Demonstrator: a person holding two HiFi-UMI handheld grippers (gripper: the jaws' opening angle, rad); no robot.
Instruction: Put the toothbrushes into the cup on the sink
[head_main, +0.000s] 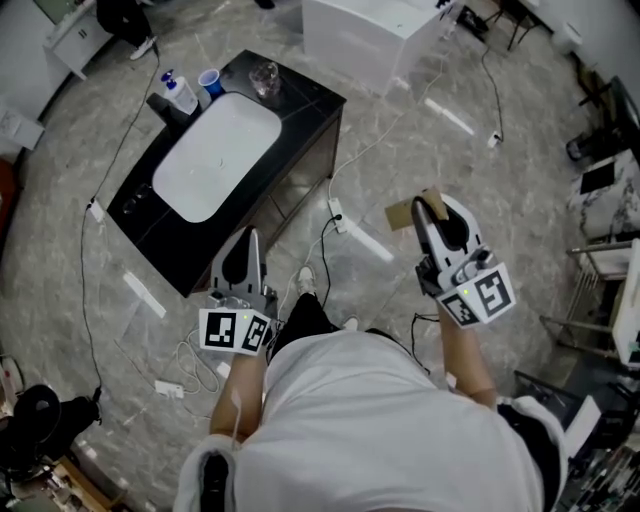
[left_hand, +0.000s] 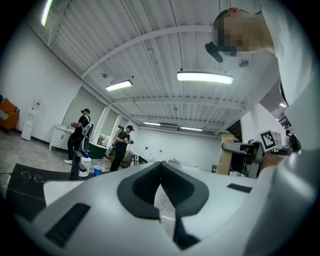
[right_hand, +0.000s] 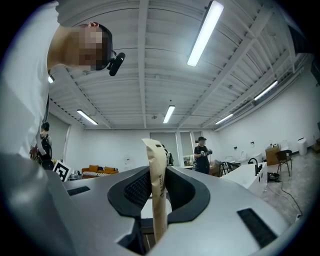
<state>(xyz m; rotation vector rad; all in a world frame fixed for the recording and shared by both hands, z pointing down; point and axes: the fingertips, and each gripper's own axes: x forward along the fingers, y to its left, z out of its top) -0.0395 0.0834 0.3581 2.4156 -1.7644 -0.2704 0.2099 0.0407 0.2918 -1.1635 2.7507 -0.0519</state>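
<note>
Where the person stands: on a grey floor, well apart from the black sink counter (head_main: 310, 105).
Right gripper (right_hand: 158, 170): jaws clamped on a toothbrush (right_hand: 155, 150) in a brown paper sleeve, held upright.
Left gripper (left_hand: 160, 165): jaws pressed together, nothing between them.
Cup (head_main: 209, 82): blue, at the counter's far corner, just beside a soap bottle (head_main: 180, 95).
</note>
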